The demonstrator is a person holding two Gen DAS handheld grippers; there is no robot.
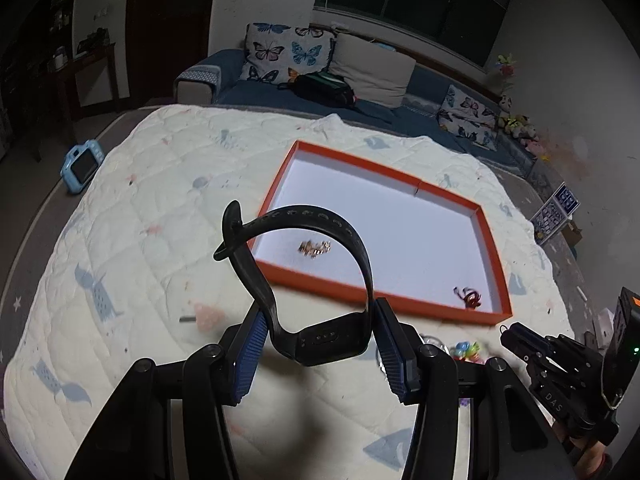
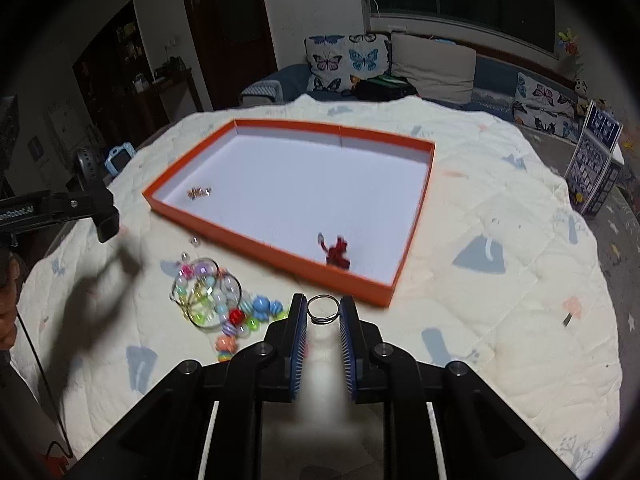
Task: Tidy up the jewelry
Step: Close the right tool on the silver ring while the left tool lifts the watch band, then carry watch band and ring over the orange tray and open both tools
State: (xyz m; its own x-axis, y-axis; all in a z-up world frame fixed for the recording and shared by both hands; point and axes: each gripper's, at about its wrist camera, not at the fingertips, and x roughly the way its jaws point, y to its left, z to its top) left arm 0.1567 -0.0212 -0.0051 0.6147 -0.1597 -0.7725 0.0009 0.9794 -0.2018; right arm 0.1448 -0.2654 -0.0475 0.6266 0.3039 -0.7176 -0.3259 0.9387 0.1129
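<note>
A: What covers the bed?
B: A white quilt (image 2: 500,320) carrying an orange tray (image 2: 280,262).
A: And the hand-held grippers?
B: The left hand-held gripper (image 1: 318,330) pinches a black watch (image 1: 320,340) just short of the tray; the right hand-held gripper (image 2: 323,314) pinches a silver ring (image 2: 323,309) beside loose beaded bracelets (image 2: 212,300).

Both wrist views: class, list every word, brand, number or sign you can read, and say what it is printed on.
"DAS" – on the black body of the right gripper, seen in the left wrist view.
"enRobot.AI" – on the arm of the left gripper, seen in the right wrist view; its start is cut off at the frame edge.
Printed boards on the floor: marks too small to read.
Watch: no readable text.
</note>
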